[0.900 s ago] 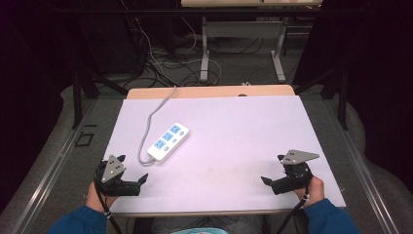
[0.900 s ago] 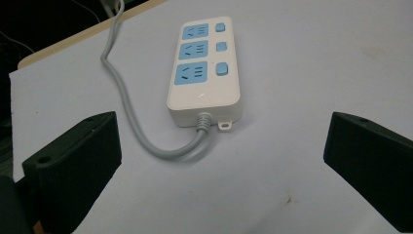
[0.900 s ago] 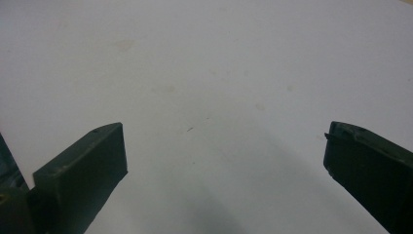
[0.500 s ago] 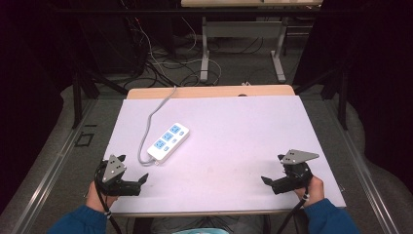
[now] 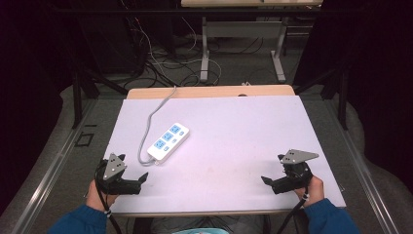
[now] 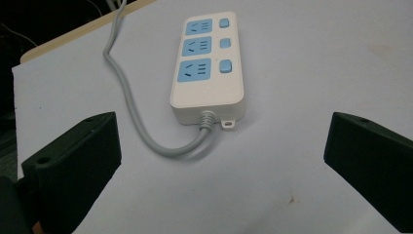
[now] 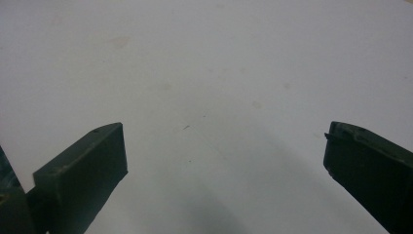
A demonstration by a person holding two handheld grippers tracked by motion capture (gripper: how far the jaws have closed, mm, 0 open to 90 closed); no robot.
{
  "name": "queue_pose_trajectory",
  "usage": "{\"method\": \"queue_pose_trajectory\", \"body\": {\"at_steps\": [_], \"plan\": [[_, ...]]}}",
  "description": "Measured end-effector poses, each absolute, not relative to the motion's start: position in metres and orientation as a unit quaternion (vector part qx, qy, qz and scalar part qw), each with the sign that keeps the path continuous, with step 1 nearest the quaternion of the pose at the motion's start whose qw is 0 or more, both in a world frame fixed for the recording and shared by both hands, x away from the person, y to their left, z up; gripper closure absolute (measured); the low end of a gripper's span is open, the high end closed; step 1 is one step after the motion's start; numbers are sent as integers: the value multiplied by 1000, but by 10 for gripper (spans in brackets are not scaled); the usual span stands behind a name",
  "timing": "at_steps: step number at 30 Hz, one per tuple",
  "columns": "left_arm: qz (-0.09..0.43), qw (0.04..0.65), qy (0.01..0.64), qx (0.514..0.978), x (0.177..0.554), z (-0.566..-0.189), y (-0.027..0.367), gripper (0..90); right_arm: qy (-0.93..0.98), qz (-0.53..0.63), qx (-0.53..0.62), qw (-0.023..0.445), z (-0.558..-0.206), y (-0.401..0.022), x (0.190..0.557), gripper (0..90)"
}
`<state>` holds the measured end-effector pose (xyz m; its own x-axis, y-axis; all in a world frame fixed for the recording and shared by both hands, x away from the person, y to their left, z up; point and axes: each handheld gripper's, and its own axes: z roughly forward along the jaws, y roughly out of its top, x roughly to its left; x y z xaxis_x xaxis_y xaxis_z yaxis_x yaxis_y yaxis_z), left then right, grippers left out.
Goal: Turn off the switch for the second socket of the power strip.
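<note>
A white power strip [image 5: 168,141] with three blue sockets and blue switches lies on the left half of the pale table top [image 5: 234,126]; its grey cable [image 5: 148,127] loops back and runs off the far edge. The left gripper view looks at the strip [image 6: 208,68] from its cable end. My left gripper [image 5: 142,178] rests near the front left corner, a short way in front of the strip, jaws wide open and empty [image 6: 221,161]. My right gripper [image 5: 265,180] sits near the front right corner, open over bare table [image 7: 224,165].
A strip of bare wood [image 5: 209,91] shows along the table's far edge. Beyond it stand the metal legs of another desk [image 5: 241,46] and tangled cables [image 5: 151,58] on the floor. Rails [image 5: 53,165] run along both sides of the table.
</note>
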<state>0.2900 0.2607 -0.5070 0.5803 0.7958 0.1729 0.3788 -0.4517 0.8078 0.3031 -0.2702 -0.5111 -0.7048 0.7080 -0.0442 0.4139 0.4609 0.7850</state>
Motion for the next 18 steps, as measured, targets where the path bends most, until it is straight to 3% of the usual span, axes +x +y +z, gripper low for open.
{"method": "queue_pose_trajectory", "body": {"at_steps": [18], "plan": [[285, 375, 372, 800, 299, -502, 258, 0, 836, 394, 335, 184, -511, -270, 304, 14]]}}
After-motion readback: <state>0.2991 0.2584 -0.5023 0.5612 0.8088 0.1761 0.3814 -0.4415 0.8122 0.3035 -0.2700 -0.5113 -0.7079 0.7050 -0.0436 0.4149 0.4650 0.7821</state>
